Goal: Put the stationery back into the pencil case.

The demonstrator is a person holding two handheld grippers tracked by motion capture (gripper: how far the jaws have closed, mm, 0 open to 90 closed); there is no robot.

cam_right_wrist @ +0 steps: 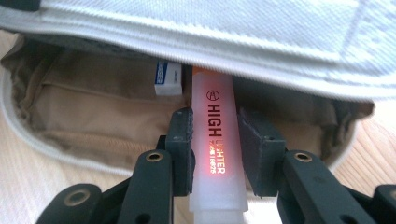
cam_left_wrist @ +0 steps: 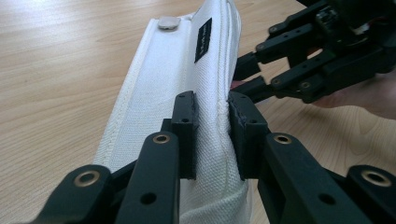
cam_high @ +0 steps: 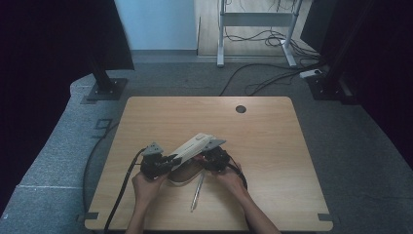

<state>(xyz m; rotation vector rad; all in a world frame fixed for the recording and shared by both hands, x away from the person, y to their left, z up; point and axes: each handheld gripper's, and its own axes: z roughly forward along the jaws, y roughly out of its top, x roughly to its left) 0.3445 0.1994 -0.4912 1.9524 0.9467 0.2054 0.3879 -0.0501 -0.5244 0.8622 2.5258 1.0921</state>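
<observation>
My left gripper (cam_left_wrist: 211, 135) clamped on flap of white pouch (cam_left_wrist: 173, 84), lifting it, near table's (cam_high: 272, 146) front edge. My right gripper (cam_right_wrist: 215, 149) clamped on highlighter (cam_right_wrist: 215, 140), tip inside pouch mouth beside eraser (cam_right_wrist: 167, 78). 1 pen (cam_high: 197, 191) lies on table just before pouch.
</observation>
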